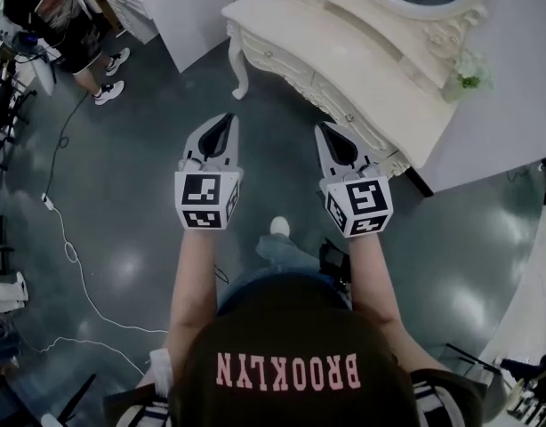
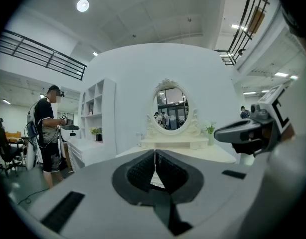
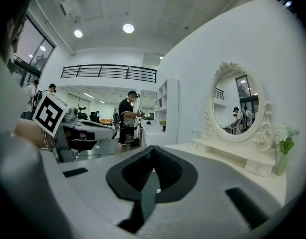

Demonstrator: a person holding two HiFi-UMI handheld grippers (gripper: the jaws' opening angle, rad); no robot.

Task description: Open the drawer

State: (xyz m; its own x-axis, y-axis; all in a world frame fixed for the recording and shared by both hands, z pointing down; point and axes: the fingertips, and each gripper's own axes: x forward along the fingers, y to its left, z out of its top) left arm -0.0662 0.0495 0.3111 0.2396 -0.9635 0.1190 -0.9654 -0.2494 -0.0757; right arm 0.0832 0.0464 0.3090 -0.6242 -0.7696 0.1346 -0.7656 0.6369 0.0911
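The cream dressing table's (image 1: pixel 344 34) carved drawer (image 1: pixel 282 63) sits shut. Left gripper (image 1: pixel 221 121) and right gripper (image 1: pixel 325 129) jaws are pressed together, empty.

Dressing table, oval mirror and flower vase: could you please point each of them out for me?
Dressing table (image 1: pixel 344 60): head view, on the bare tabletop.
Oval mirror (image 2: pixel 171 108): left gripper view, centre of the glass.
Vase (image 3: pixel 279 164): right gripper view, its body below the flowers.
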